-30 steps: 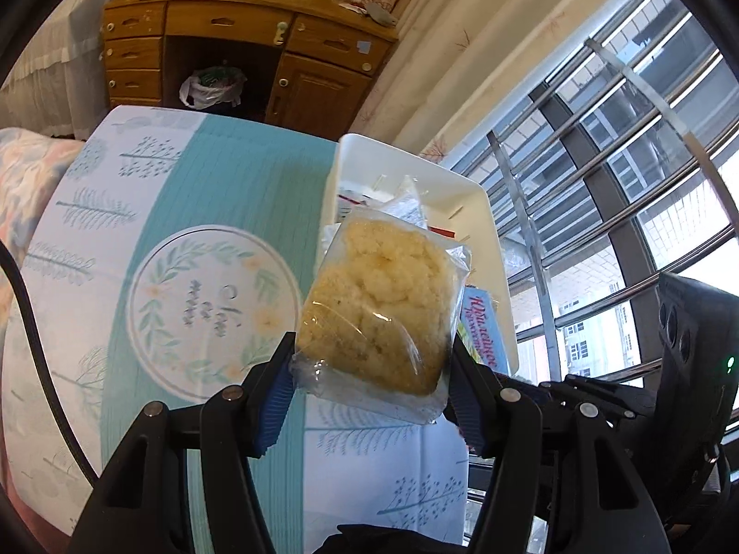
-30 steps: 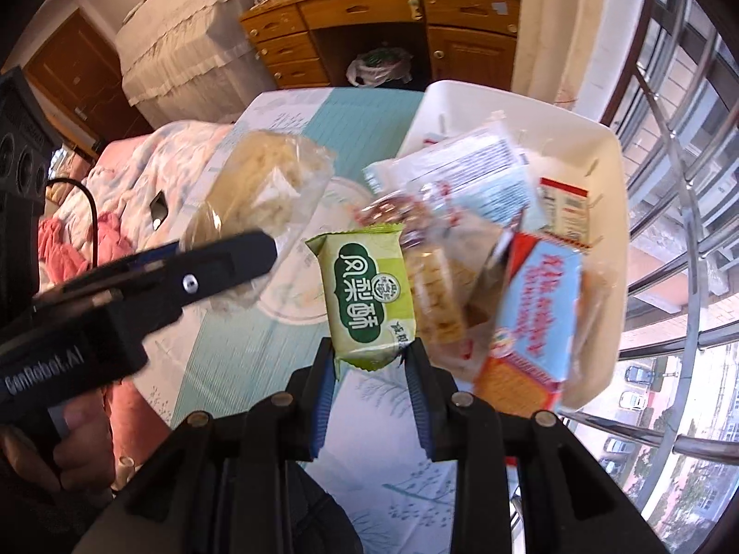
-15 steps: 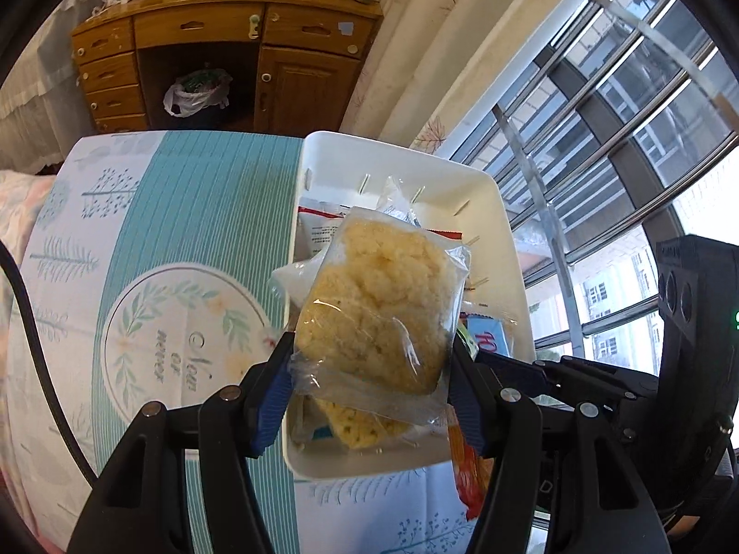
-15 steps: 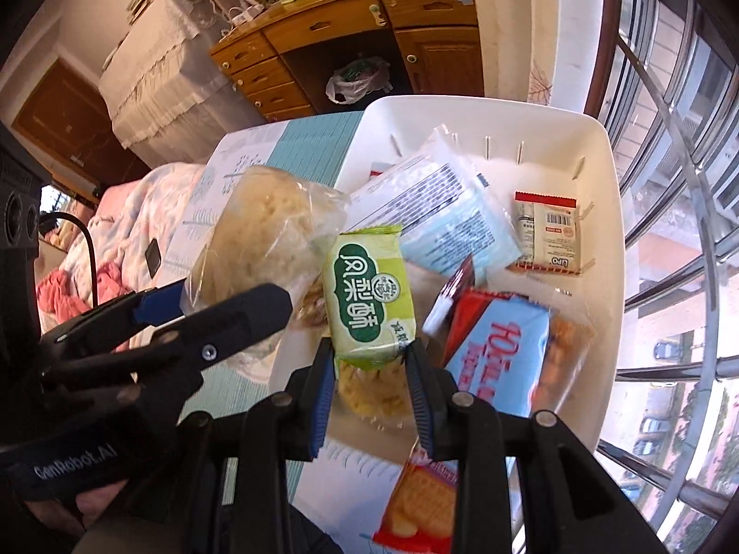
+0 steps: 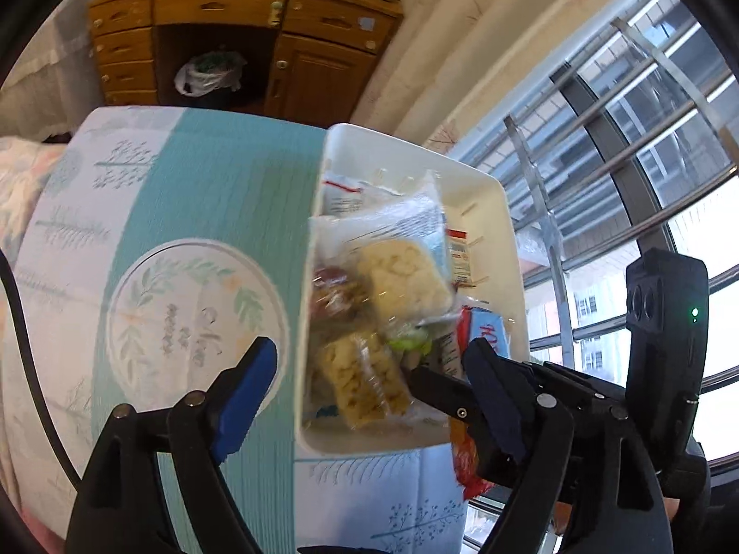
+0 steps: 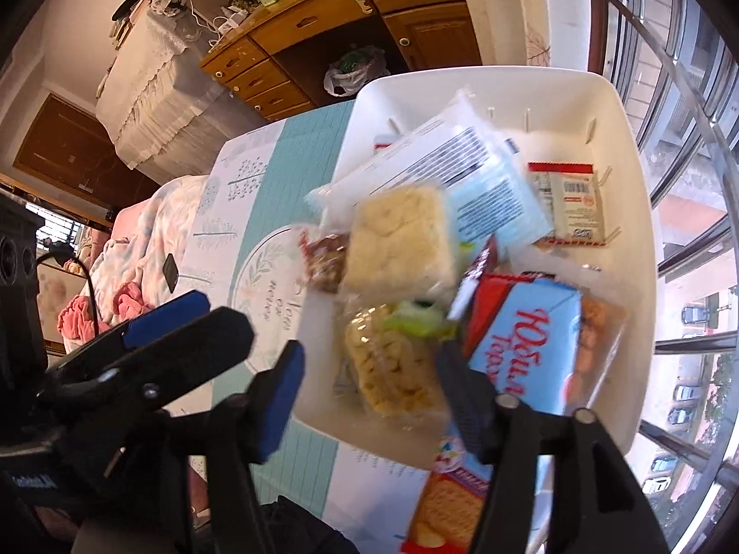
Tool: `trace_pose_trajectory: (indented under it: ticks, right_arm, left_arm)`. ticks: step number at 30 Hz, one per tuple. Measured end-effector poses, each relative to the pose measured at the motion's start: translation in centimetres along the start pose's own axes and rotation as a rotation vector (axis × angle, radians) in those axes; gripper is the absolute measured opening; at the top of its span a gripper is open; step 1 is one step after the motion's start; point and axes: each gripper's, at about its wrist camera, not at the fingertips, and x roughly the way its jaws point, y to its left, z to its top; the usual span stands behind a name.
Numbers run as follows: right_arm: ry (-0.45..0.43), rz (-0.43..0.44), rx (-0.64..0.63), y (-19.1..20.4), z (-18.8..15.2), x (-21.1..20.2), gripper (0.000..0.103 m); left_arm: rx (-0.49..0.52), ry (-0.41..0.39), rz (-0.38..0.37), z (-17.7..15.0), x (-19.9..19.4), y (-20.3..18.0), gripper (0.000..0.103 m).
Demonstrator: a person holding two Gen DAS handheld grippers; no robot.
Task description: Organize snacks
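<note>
The white bin (image 5: 305,323) (image 6: 600,106) stands on the table and holds several snack packs. A yellow cake in clear wrap (image 5: 406,277) (image 6: 397,240) lies blurred on top of the pile. The green pack (image 5: 408,339) (image 6: 415,318) is mostly hidden under it. My left gripper (image 5: 369,369) hovers above the bin's near edge, its jaws opening with nothing between the pads. My right gripper (image 6: 369,364) is over the bin's near side, jaws also opening and free of any pack. A blue and red pack (image 6: 522,346) lies to the right in the bin.
An orange cracker pack (image 6: 452,508) lies outside the bin at the table's near edge. The teal patterned tablecloth (image 5: 208,194) is to the left. Window bars (image 5: 600,138) run along the right. A wooden desk (image 5: 240,23) stands behind, and a bed (image 6: 138,254) is at the left.
Both grippers have opened. The left let go of the wrapped cake and the right let go of the green pack. Both packs dropped into the bin.
</note>
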Motion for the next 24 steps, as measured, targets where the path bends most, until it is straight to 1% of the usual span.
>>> trace_pose_trajectory:
  ticks: [6,9,10,12,16,19,22,24]
  right_arm:
    - [-0.016,0.007,0.010,3.4,-1.7,-0.1,0.066]
    - [-0.023,-0.008,0.015,5.1,-2.7,0.0,0.076]
    - [-0.027,-0.009,0.021,5.7,-3.1,0.0,0.077]
    - [-0.039,-0.017,0.036,7.2,-4.0,0.1,0.077]
    - [-0.064,-0.069,0.068,10.9,-6.4,0.4,0.079]
    - [-0.087,-0.091,0.106,13.1,-8.2,0.6,0.079]
    - [-0.129,-0.146,0.144,15.7,-10.4,0.8,0.079]
    - [-0.148,-0.158,0.152,17.2,-11.7,0.9,0.079]
  left_arm:
    - [-0.015,-0.031,0.020,-1.7,-3.8,2.7,0.083]
    - [-0.026,-0.044,0.016,-2.5,-5.7,4.6,0.083]
    - [-0.027,-0.046,0.021,-2.8,-6.3,5.2,0.084]
    - [-0.008,-0.042,0.038,-3.6,-7.5,6.6,0.084]
    - [0.019,-0.029,0.018,-5.1,-9.5,9.6,0.084]
    - [0.063,-0.022,0.018,-6.0,-11.2,12.0,0.084]
    - [0.093,-0.014,0.047,-7.2,-12.5,14.5,0.084]
    - [0.097,0.023,0.121,-8.0,-12.5,16.3,0.085]
